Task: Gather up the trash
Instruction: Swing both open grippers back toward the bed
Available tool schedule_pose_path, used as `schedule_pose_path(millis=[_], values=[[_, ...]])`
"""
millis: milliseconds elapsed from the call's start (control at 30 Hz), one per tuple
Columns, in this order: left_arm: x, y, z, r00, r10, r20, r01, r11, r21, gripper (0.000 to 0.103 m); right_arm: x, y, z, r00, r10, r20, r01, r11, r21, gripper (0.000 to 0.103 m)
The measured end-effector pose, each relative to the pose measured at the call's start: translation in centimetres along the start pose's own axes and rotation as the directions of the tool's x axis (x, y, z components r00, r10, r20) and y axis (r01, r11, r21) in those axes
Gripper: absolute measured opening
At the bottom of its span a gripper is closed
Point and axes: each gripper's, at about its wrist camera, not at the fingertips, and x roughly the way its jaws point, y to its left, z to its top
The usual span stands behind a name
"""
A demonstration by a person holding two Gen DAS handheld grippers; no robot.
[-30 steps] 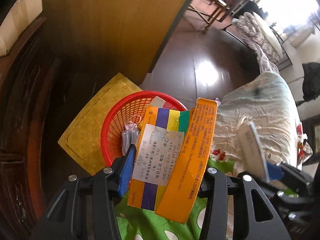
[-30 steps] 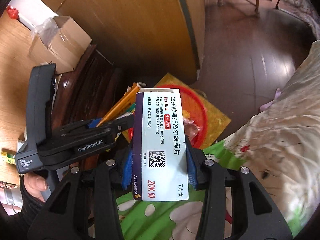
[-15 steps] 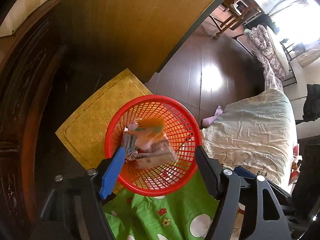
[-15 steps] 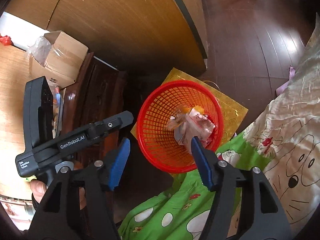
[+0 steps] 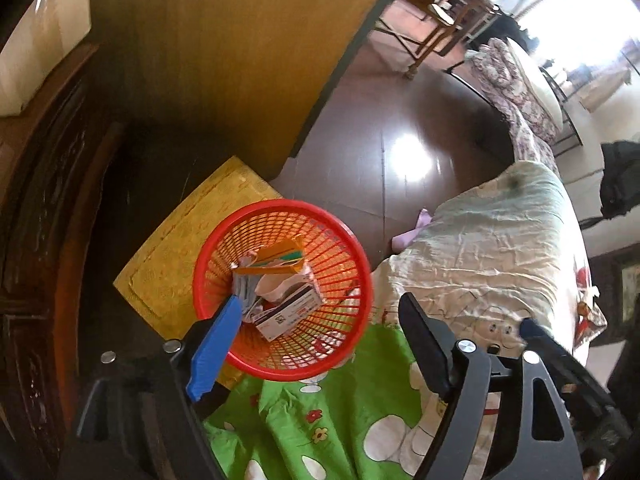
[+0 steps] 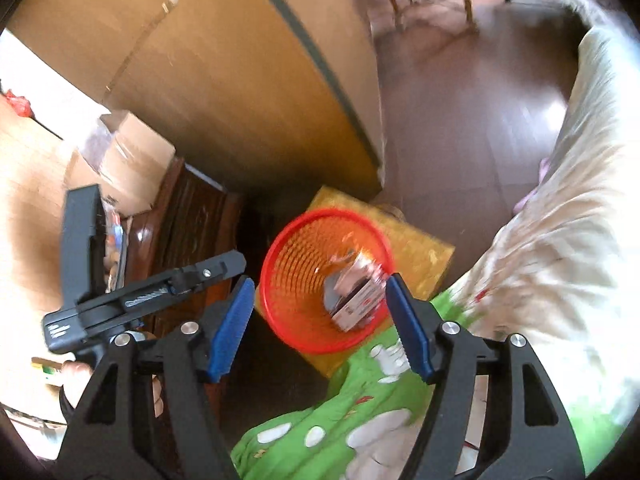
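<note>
Nearest the left wrist camera, the left gripper (image 5: pixel 320 340) hangs above the floor with its jaws spread wide and nothing between them; they have just been opening. One blue pad (image 5: pixel 214 350) shows on the left finger. The right gripper (image 6: pixel 320 328) hovers the same way, jaws apart and empty, also just opened, and its view is blurred. Both point steeply down so that whatever they let go falls straight into the bin.

Just under both grippers lies a green quilt (image 5: pixel 320 420) with white spots and small flowers, the edge of a bed the person seems to be working from.

Directly beyond the fingertips stands a red mesh basket (image 5: pixel 348 240), the trash bin. The trash is inside it: a white medicine box (image 5: pixel 292 312) with a printed code lies on top, an orange box (image 5: pixel 276 258) with coloured stripes sits behind it, and crumpled wrappers lie between them. The basket rests on a yellow mat (image 5: pixel 168 260), probably there to protect the floor.

In the right wrist view the left gripper's black body (image 6: pixel 132 300) shows at the left, with the person's hand (image 6: pixel 74 376) below it.

Farther off are a dark wooden cabinet (image 6: pixel 192 216), a cardboard box (image 6: pixel 132 160), a pale wrinkled bedsheet (image 5: pixel 492 256), dark floorboards (image 5: pixel 380 148) and a distant chair (image 5: pixel 436 12).
</note>
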Motion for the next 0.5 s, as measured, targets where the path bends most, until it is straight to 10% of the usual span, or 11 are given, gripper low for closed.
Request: schedule_pose_path(millis=[267,500], values=[[-0.7,-7.4,-1.0,1.000,-0.019,0.009,0.018,0.990,0.141,0.087,-9.9,-8.1,-1.4,0.965,-0.167,0.202,0.142,0.981,0.130,0.084],[0.3,-16.9,-3.8,0.998,-0.063,-0.029,0.069,0.953,0.296,0.093,-17.2,-17.0,-5.2,0.880,-0.379,0.286,0.301,0.911,0.281,0.087]])
